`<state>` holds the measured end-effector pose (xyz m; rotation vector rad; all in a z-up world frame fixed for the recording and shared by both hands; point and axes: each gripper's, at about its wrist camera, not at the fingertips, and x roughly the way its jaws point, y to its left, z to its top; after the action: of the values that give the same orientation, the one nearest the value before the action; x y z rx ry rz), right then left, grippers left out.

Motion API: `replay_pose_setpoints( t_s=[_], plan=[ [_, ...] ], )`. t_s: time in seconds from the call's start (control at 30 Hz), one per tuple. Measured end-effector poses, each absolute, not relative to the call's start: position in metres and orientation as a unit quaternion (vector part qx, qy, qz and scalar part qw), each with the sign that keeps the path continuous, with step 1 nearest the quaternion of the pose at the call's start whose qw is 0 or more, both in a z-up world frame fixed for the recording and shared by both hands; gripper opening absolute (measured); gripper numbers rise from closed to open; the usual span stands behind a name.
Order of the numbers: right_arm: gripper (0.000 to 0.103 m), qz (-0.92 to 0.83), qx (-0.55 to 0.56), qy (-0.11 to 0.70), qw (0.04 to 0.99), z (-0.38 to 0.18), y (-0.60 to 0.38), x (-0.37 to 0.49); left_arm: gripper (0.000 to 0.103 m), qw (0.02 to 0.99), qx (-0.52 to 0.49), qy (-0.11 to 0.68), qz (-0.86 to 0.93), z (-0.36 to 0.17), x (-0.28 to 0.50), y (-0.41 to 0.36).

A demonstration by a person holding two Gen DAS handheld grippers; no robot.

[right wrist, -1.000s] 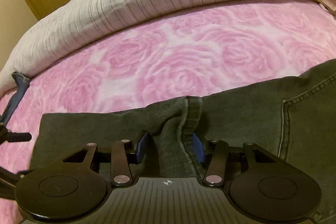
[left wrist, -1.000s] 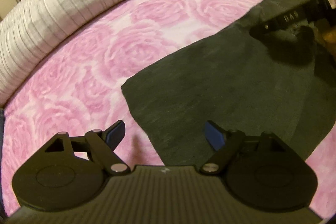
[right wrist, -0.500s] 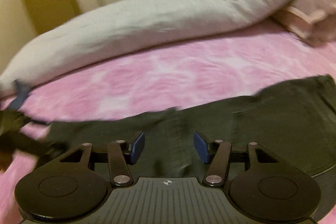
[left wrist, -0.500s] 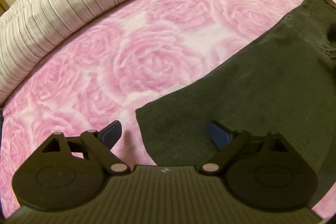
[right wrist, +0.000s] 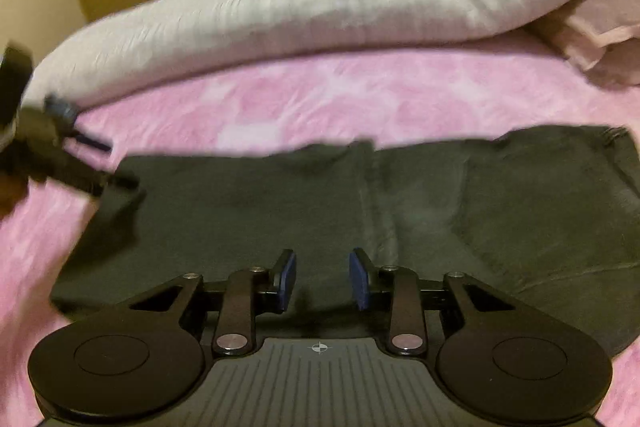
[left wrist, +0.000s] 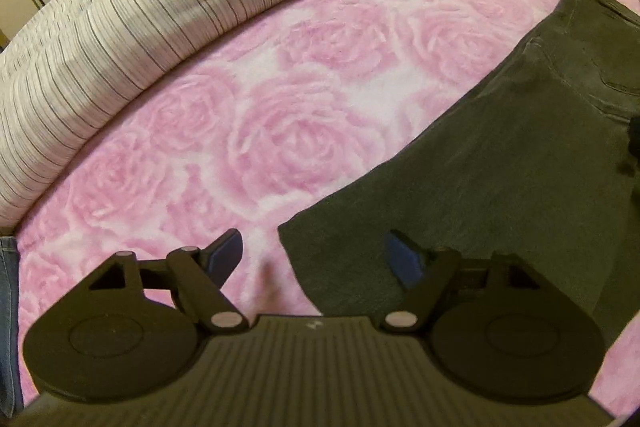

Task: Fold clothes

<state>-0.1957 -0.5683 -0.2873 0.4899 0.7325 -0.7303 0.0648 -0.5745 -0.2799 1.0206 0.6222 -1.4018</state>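
Dark grey jeans (left wrist: 500, 163) lie flat on the pink rose-patterned bedspread (left wrist: 280, 131), folded lengthwise. My left gripper (left wrist: 314, 257) is open and empty just above the folded left end of the jeans, one finger over the bedspread, one over the cloth. My right gripper (right wrist: 322, 279) is open and empty above the middle of the jeans (right wrist: 400, 211). The left gripper also shows, blurred, in the right wrist view (right wrist: 84, 179) at the jeans' left end.
A rolled white striped duvet (left wrist: 160, 7) runs along the far side of the bed. A pinkish folded cloth (right wrist: 592, 39) lies at the far right. Blue denim (left wrist: 8, 307) shows at the left edge. A door and wardrobe stand behind the bed.
My right gripper let go of the jeans' hem and rose back; the cloth now lies flat. My left gripper stayed open and shifted slightly toward the jeans' end.
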Motion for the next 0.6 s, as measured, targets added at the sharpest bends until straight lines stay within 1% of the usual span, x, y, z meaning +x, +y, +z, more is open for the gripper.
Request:
replay_pose_setpoints(
  t_s=[0.07, 0.1, 0.17, 0.2, 0.23, 0.3, 0.37, 0.53, 0.6],
  plan=[
    [0.034, -0.343, 0.266, 0.370, 0.821, -0.305, -0.574, -0.195, 0.079, 0.597, 0.456, 0.261, -0.607, -0.284, 0.068, -0.573],
    [0.034, -0.349, 0.274, 0.362, 0.820, -0.304, -0.574, -0.196, 0.079, 0.592, 0.461, 0.257, -0.609, -0.285, 0.070, -0.573],
    [0.035, -0.354, 0.256, 0.373, 0.819, -0.291, -0.565, -0.187, 0.079, 0.585, 0.474, 0.236, -0.614, -0.279, 0.075, -0.569],
    [0.037, -0.352, 0.245, 0.375, 0.821, -0.284, -0.559, -0.182, 0.077, 0.582, 0.482, 0.221, -0.617, -0.275, 0.078, -0.566],
    [0.039, -0.342, 0.232, 0.376, 0.829, -0.275, -0.548, -0.176, 0.077, 0.580, 0.487, 0.206, -0.619, -0.270, 0.084, -0.562],
    [0.056, -0.311, 0.203, 0.388, 0.844, -0.265, -0.520, -0.155, 0.077, 0.577, 0.495, 0.182, -0.624, -0.259, 0.096, -0.552],
    [0.062, -0.279, 0.172, 0.398, 0.857, -0.255, -0.492, -0.134, 0.078, 0.569, 0.505, 0.149, -0.631, -0.249, 0.108, -0.539],
    [0.066, -0.227, 0.087, 0.426, 0.871, -0.266, -0.419, -0.066, 0.084, 0.507, 0.547, 0.043, -0.665, -0.242, 0.122, -0.499],
    [0.071, -0.225, 0.048, 0.443, 0.866, -0.280, -0.397, -0.040, 0.087, 0.478, 0.556, 0.015, -0.679, -0.246, 0.124, -0.486]
  ],
)
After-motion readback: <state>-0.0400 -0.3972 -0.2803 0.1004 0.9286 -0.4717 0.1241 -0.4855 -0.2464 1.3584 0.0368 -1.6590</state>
